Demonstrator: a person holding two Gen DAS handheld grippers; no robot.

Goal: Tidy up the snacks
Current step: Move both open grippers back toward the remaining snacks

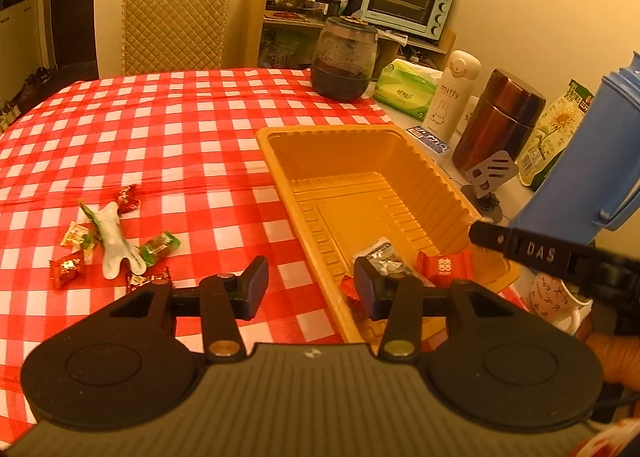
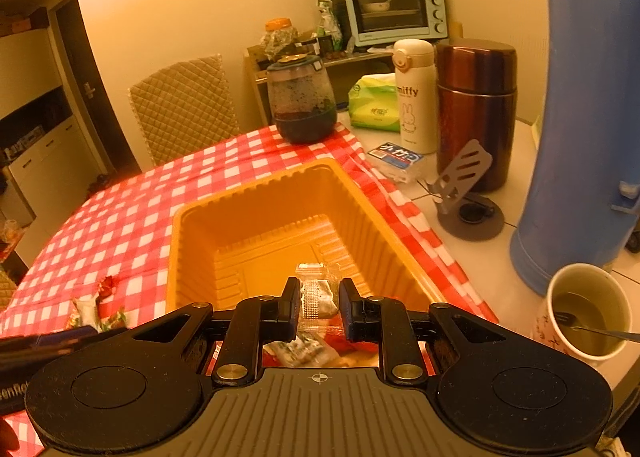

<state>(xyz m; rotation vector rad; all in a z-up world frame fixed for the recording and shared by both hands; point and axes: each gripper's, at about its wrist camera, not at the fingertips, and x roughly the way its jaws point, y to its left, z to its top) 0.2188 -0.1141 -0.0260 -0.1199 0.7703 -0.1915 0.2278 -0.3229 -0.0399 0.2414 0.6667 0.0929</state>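
Note:
An orange plastic tray sits on the red checked tablecloth; it also shows in the right wrist view. Inside lie a red packet, a silver-and-black packet and a clear-wrapped snack. Several loose candies and a white-green wrapper lie on the cloth left of the tray. My left gripper is open and empty, straddling the tray's near left rim. My right gripper is open over the tray's near end, with the clear-wrapped snack lying in the gap between its fingers, not held.
Right of the tray stand a dark glass jar, a tissue pack, a white Miffy bottle, a brown flask, a blue thermos, a phone stand and a cup with a spoon. A quilted chair stands behind the table.

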